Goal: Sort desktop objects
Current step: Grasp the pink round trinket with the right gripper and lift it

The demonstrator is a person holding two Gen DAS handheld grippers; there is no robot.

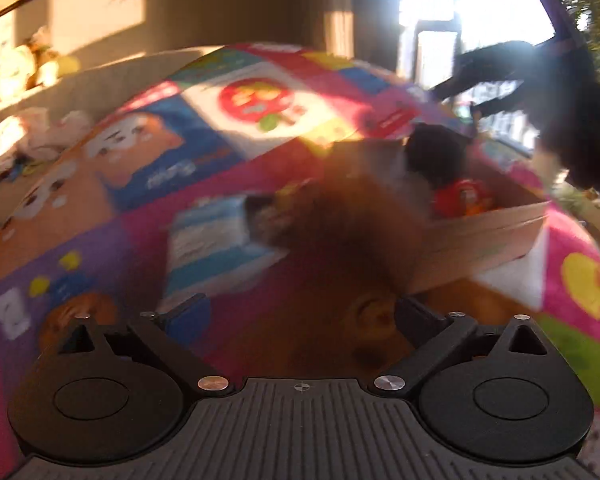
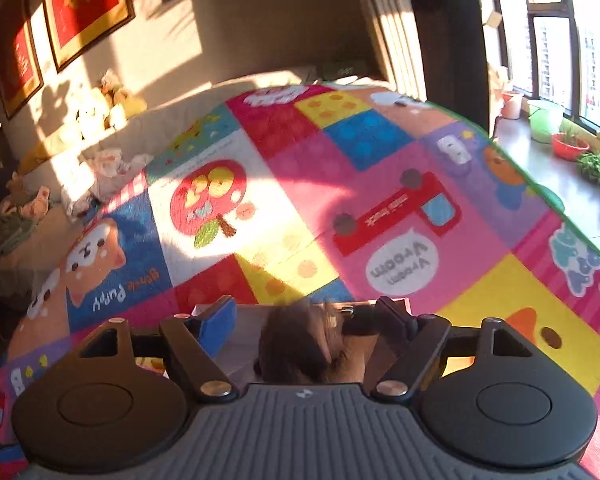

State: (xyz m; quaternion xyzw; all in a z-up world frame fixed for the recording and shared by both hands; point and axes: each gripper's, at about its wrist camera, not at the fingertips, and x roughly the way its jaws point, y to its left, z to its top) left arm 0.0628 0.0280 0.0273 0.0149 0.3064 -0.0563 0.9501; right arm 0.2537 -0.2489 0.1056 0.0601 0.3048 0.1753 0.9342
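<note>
In the left wrist view my left gripper (image 1: pixel 302 316) stands wide open with nothing between its fingers. Just ahead, a blurred brown furry thing (image 1: pixel 360 220) hangs over the near corner of a cardboard box (image 1: pixel 484 236). A red toy (image 1: pixel 460 198) and a black object (image 1: pixel 432 152) lie in the box. The dark body of the other gripper (image 1: pixel 572 120) hovers over the box's far side. In the right wrist view my right gripper (image 2: pixel 304 314) is open. A brown furry thing (image 2: pixel 308 344) shows between its fingers, clear of the blue left pad (image 2: pixel 218 326).
A colourful patchwork play mat (image 2: pixel 380 152) covers the surface. A blue-and-white striped item (image 1: pixel 212 236) lies on it left of the box. Plush toys (image 2: pixel 96 108) sit by the far wall. A sill with a green bucket (image 2: pixel 544 120) and plant pots (image 2: pixel 568 146) runs on the right.
</note>
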